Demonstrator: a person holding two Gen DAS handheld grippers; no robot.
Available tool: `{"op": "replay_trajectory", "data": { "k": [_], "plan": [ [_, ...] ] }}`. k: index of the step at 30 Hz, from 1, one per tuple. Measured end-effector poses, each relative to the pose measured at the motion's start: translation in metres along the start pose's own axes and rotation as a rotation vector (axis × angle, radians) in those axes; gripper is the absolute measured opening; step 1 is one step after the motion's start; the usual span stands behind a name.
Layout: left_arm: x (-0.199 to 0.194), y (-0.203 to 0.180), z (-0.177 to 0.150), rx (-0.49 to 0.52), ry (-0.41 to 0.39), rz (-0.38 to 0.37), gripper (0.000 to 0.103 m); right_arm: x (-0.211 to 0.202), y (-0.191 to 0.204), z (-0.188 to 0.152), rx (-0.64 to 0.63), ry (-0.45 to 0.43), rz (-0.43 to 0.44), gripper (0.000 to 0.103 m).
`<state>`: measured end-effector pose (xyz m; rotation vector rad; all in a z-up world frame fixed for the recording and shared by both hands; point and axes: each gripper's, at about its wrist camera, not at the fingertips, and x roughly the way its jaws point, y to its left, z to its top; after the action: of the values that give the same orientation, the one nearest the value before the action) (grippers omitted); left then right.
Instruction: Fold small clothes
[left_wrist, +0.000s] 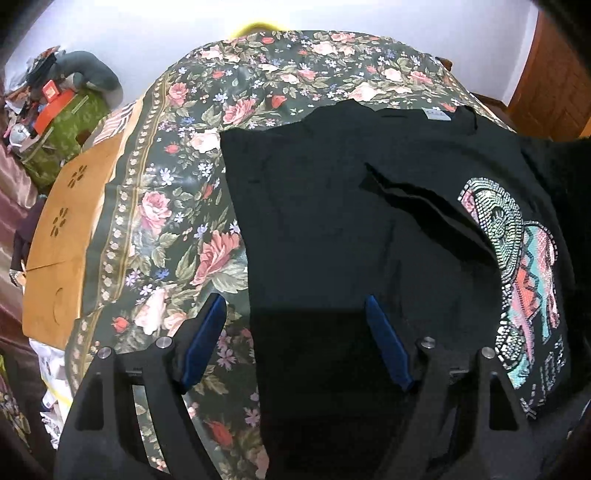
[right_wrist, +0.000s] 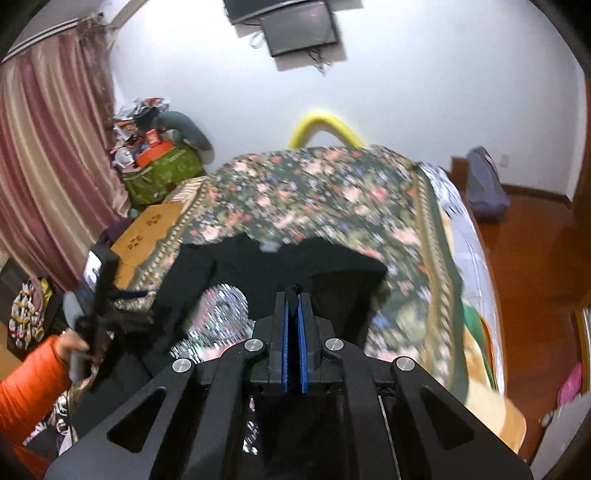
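Black tee (left_wrist: 332, 229) lies on floral bedspread (left_wrist: 177, 206), print at 3 o'clock; left gripper (left_wrist: 295, 321) wide open, empty, over its left edge; right gripper (right_wrist: 293, 291) shut, seemingly pinching dark fabric w/ tee hanging below—lift evenly, fold toward 9 o'clock

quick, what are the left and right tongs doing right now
Left tongs: open, holding nothing, over the black shirt.
Right tongs: closed, with black fabric seemingly pinched at the tips.
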<state>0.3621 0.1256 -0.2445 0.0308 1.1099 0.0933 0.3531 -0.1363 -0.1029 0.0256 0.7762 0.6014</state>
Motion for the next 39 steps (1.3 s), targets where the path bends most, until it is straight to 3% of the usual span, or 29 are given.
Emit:
{"op": "replay_trajectory", "data": {
  "k": [12,19,22,24,26,30,34,39],
  "plan": [
    [0.000,0.008,-0.004,-0.004,-0.012,-0.039,0.082,0.110,0.046,0.022,-0.032,0.108,0.059,0.004],
    [-0.001,0.007,-0.001,0.006,-0.002,-0.035,0.081,0.159,0.052,0.013,-0.050,0.225,0.009,0.008],
    [-0.002,0.004,0.006,0.026,0.001,-0.022,0.081,0.155,0.045,0.015,-0.028,0.259,0.004,0.017],
    [-0.002,0.001,0.012,0.032,0.006,-0.019,0.081,0.145,0.041,0.018,-0.032,0.246,0.007,0.039],
    [-0.001,-0.002,0.021,0.034,0.013,-0.021,0.081,0.124,0.036,0.019,-0.060,0.188,-0.012,0.052],
    [0.008,-0.007,0.037,0.051,0.042,-0.018,0.081,0.097,0.020,0.010,-0.116,0.163,-0.081,0.056],
    [0.014,-0.006,0.052,0.022,0.058,-0.033,0.082,0.097,-0.002,-0.017,-0.174,0.225,-0.170,0.056],
    [0.017,-0.008,0.066,-0.019,0.045,-0.063,0.082,0.114,-0.024,-0.041,-0.142,0.303,-0.166,0.056]
  ]
}}
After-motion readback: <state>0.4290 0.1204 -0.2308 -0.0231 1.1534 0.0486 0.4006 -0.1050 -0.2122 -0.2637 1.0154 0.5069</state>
